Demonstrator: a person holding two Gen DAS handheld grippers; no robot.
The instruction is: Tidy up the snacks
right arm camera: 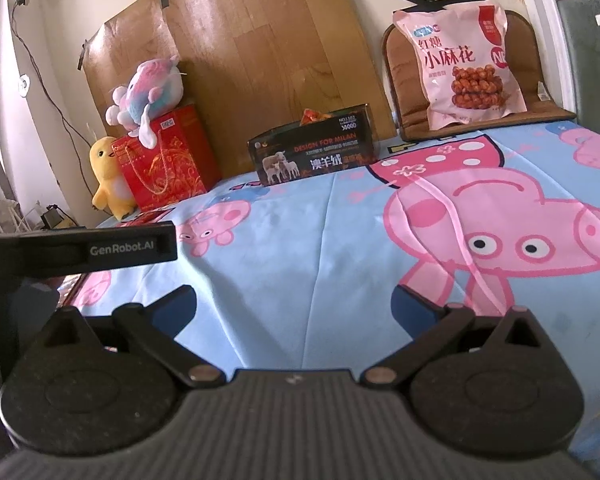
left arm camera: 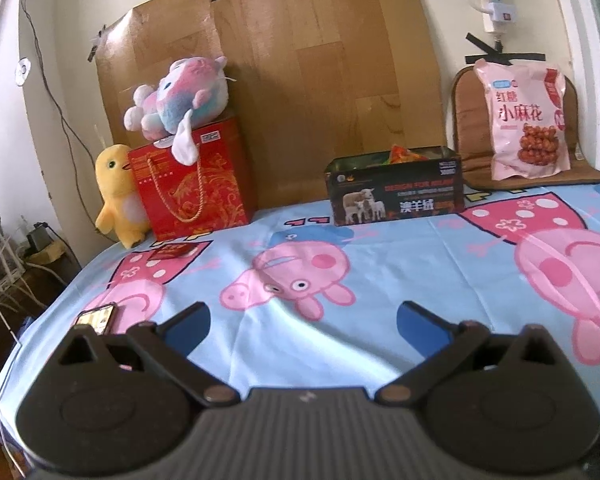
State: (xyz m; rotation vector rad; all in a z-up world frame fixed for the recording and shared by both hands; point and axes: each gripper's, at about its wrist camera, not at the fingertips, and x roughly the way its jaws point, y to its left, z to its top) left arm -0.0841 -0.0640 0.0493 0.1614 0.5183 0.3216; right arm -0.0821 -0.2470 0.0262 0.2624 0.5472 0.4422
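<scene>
Snack packets (left arm camera: 406, 155) are seen inside the dark box (left arm camera: 396, 192) at the far side; both tongs, left (left arm camera: 303, 322) and right (right arm camera: 294, 307), are held released, empty.

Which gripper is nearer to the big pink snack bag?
Right, probably. The pink snack bag stands ahead and to the right of the right gripper. From the left gripper it is farther right and looks smaller.

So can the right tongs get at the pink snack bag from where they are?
Probably yes. The right tongs are open and empty, and only bare sheet lies between them and the pink snack bag, which leans upright on the brown cushion. The dark box sits off to the left.
</scene>
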